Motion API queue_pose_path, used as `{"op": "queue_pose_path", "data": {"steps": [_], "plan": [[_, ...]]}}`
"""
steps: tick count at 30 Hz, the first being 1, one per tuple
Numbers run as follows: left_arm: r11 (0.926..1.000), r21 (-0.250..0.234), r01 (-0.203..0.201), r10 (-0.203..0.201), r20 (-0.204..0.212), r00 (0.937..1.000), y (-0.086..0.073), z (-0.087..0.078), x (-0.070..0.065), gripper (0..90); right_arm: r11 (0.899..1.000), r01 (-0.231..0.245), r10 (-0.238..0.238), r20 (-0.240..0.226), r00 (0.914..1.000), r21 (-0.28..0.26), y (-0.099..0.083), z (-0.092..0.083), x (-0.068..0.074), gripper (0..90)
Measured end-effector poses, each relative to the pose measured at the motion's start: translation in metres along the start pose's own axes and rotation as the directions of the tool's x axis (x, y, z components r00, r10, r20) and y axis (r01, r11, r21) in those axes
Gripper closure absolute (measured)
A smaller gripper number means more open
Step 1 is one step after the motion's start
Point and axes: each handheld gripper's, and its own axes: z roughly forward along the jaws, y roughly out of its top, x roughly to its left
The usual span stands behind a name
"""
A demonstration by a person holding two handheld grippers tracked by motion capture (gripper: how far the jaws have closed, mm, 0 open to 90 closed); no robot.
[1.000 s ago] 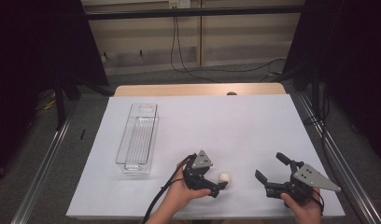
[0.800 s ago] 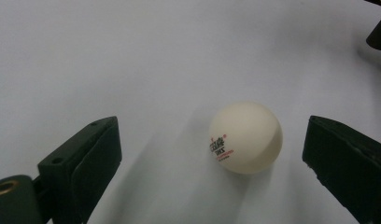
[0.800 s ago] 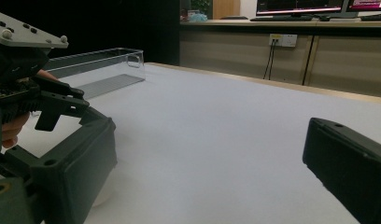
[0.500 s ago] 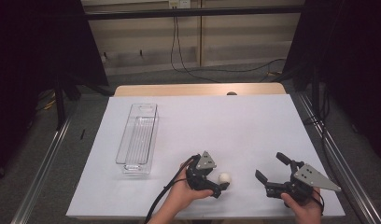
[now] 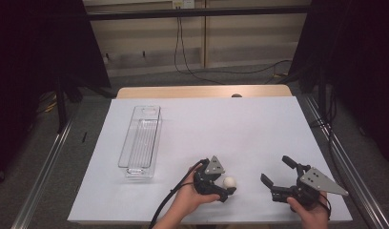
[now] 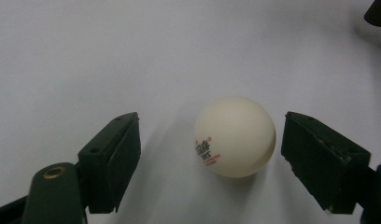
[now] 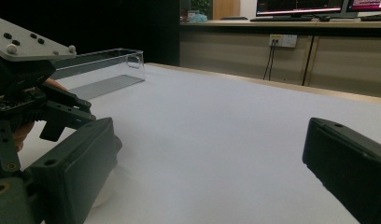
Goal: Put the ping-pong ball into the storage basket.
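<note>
We are working at a wide white-covered table (image 5: pixel 240 124) whose pale wooden far edge is showing beyond the sheet. On its left half a long clear plastic rectangular tray (image 5: pixel 141 141) is lying lengthwise, running from near to far, with nothing visible inside it; in the right gripper view the same tray (image 7: pixel 102 70) is sitting far off to the left.

At the near right we are holding the right gripper (image 5: pixel 278 174), a black two-jaw tool topped with a grey three-cornered plate, low over the bare sheet. Its jaws are standing wide apart with nothing between them, and in its own view the right gripper (image 7: pixel 207 172) is framing only white table surface.

Near the middle of the near edge our left hand (image 5: pixel 190 198) is gripping the left gripper (image 5: pixel 229 186), also black with a grey plate, its cable trailing off toward the near edge. Its jaws are spread apart on either side of a small cream-white table-tennis ball (image 5: pixel 229 182). In the left gripper view (image 6: pixel 209 154) the ball (image 6: pixel 235 136), carrying small red and dark printed marks, is resting on the table between the two jaws, closer to the right-hand one in that view, and we are seeing a gap on each side, so neither jaw is touching it. The ball is lying well to the right of the tray's near end.
</note>
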Motion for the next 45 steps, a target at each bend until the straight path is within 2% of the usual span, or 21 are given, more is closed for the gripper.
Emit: {"op": "queue_pose_path", "data": {"steps": [2, 6, 7, 9, 10, 16, 19, 22, 25, 26, 28, 30, 39, 42, 45], "plan": [[0.9999, 0.006, -0.011, 0.011, 0.000, 0.9999, 0.001, 0.001, 0.000, 22.2, 1.000, 0.000, 0.000, -0.003, 1.0000, 0.000, 0.000, 0.000, 0.000, 2.4], [0.9999, 0.011, -0.007, 0.007, 0.006, 1.0000, 0.002, 0.002, 0.000, 25.2, 1.000, 0.002, -0.002, -0.004, 1.0000, 0.001, 0.000, 0.000, 0.000, 2.5], [0.9999, 0.008, -0.009, 0.009, 0.021, 0.9997, 0.002, 0.002, 0.001, 26.3, 1.000, 0.001, -0.001, 0.002, 1.0000, 0.000, 0.000, 0.000, 0.000, 2.5], [0.9997, 0.018, -0.016, 0.016, 0.013, 0.9998, 0.001, 0.003, 0.000, 29.8, 1.000, 0.007, -0.007, -0.006, 1.0000, 0.005, -0.001, 0.000, -0.001, 2.5], [0.9994, 0.026, -0.022, 0.021, 0.022, 0.9995, 0.001, 0.004, 0.001, 29.8, 1.000, 0.007, -0.007, -0.005, 1.0000, 0.005, -0.001, 0.000, -0.001, 2.5], [0.9989, 0.041, -0.020, 0.019, 0.029, 0.9994, 0.001, 0.005, 0.000, 35.2, 1.000, 0.008, -0.008, -0.005, 1.0000, 0.001, -0.001, 0.000, -0.001, 2.4], [0.9994, 0.032, -0.015, 0.014, 0.031, 0.9994, 0.001, 0.006, 0.000, 37.4, 1.000, 0.008, -0.008, -0.005, 1.0000, 0.005, -0.001, 0.000, -0.001, 2.5], [0.9979, 0.055, -0.033, 0.031, 0.037, 0.9989, 0.001, 0.006, 0.001, 38.7, 1.000, 0.008, -0.008, -0.005, 1.0000, 0.004, 0.000, 0.000, -0.001, 2.5], [0.9980, 0.054, -0.033, 0.031, 0.039, 0.9988, 0.001, 0.006, 0.002, 41.2, 1.000, 0.007, -0.007, -0.004, 1.0000, 0.001, -0.001, 0.000, -0.001, 2.5], [0.9994, 0.024, -0.027, 0.025, 0.051, 0.9984, 0.000, 0.008, 0.002, 43.1, 1.000, 0.009, -0.009, -0.003, 1.0000, 0.004, -0.001, 0.000, -0.002, 2.5], [0.9986, 0.042, -0.033, 0.031, 0.039, 0.9988, 0.001, 0.006, 0.003, 45.6, 1.000, 0.008, -0.008, -0.003, 1.0000, 0.005, -0.001, 0.000, -0.001, 2.5], [0.9989, 0.038, -0.028, 0.027, 0.036, 0.9990, 0.000, 0.006, 0.003, 50.2, 1.000, 0.008, -0.008, -0.003, 1.0000, 0.002, -0.001, 0.001, -0.001, 2.5], [0.9983, 0.053, -0.023, 0.021, 0.034, 0.9992, 0.001, 0.002, 0.005, 51.0, 1.000, 0.007, -0.007, -0.003, 1.0000, 0.003, -0.001, 0.000, -0.002, 2.5], [0.9995, 0.030, 0.001, -0.002, 0.039, 0.9992, 0.001, -0.001, 0.006, 51.1, 1.000, 0.008, -0.008, -0.005, 1.0000, 0.004, -0.001, 0.000, -0.002, 2.5], [0.9995, 0.032, -0.005, 0.004, 0.038, 0.9993, 0.002, -0.003, 0.007, 51.1, 1.000, 0.009, -0.009, -0.005, 0.9999, 0.004, -0.001, 0.000, -0.002, 2.5]]}}
